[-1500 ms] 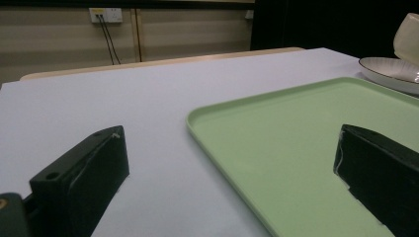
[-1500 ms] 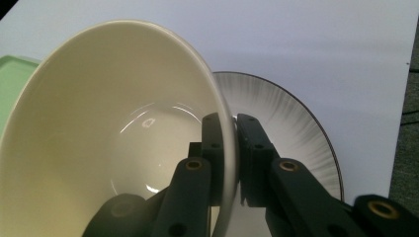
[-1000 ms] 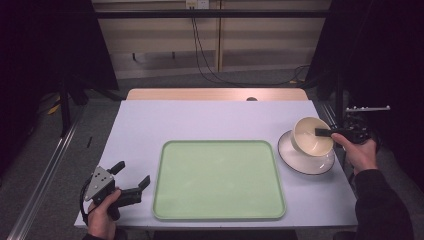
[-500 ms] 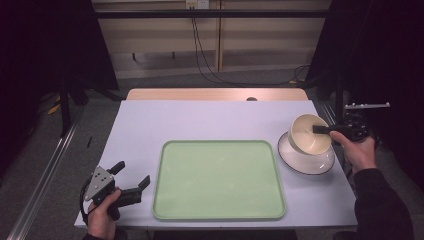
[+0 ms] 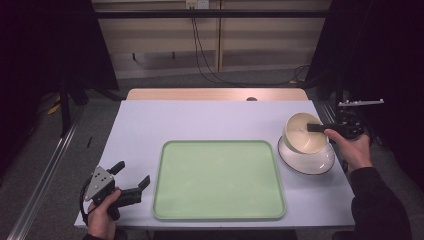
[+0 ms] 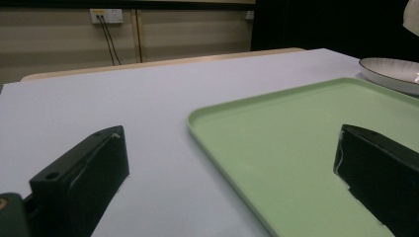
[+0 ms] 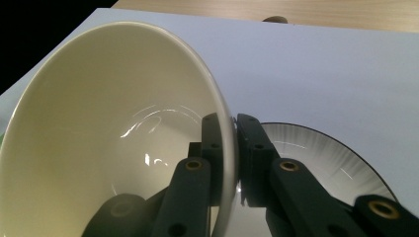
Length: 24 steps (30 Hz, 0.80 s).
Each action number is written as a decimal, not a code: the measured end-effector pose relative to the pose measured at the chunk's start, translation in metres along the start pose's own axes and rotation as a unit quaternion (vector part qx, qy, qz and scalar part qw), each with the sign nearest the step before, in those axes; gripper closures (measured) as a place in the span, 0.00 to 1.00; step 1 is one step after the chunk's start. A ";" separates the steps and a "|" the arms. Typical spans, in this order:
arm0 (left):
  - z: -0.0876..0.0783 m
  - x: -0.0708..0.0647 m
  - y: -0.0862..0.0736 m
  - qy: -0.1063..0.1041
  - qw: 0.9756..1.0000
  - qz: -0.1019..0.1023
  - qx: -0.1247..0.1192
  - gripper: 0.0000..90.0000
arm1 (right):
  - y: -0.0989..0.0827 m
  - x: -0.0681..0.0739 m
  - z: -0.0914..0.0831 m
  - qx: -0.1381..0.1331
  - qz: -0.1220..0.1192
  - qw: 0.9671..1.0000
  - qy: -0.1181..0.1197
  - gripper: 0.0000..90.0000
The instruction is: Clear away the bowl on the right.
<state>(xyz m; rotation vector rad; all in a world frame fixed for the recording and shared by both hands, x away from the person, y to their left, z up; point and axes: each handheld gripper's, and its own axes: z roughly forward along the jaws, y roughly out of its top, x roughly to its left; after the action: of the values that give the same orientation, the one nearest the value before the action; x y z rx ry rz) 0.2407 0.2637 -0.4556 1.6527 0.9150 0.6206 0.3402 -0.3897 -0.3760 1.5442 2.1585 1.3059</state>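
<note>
While the bowl [image 5: 304, 133] hangs tilted above the plate [image 5: 306, 159] at the table's 3 o'clock edge, its wall sits pinched between the jaws of the right gripper [image 5: 320, 128] — one jaw inside the bowl, one outside, closed tight on the rim, as the right gripper view shows [image 7: 228, 143]. The plate lies flat beneath, dark-rimmed, just beside the right edge of the green tray [image 5: 219, 179], which occupies the table centre. The left gripper [image 5: 131, 181] rests at 7 o'clock near the tray's left edge, jaws wide and holding nothing.

Step in hand, by judgement: lifting the bowl off the plate. The next move calls for a steady carry toward 9 o'clock — likely onto the tray — with the bowl levelled before release, since a rim-only grip may let it swing or slip.
</note>
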 end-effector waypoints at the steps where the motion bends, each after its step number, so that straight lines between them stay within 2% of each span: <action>1: 0.000 0.000 0.000 0.000 1.000 0.000 0.000 0.00 | 0.001 0.001 0.001 0.001 0.000 1.000 0.003 0.93; 10: 0.000 0.000 0.000 0.003 1.000 0.000 0.001 0.00 | 0.009 0.014 0.009 0.009 -0.010 1.000 0.013 0.93; 24: 0.000 0.000 0.000 0.000 1.000 0.001 0.002 0.00 | 0.019 0.025 0.020 0.016 -0.019 0.999 0.029 0.93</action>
<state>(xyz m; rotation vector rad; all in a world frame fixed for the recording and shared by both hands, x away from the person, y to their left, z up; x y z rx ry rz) 0.2411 0.2635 -0.4558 1.6565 0.9154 0.6195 0.3536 -0.3568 -0.3658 1.4881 2.2420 1.3258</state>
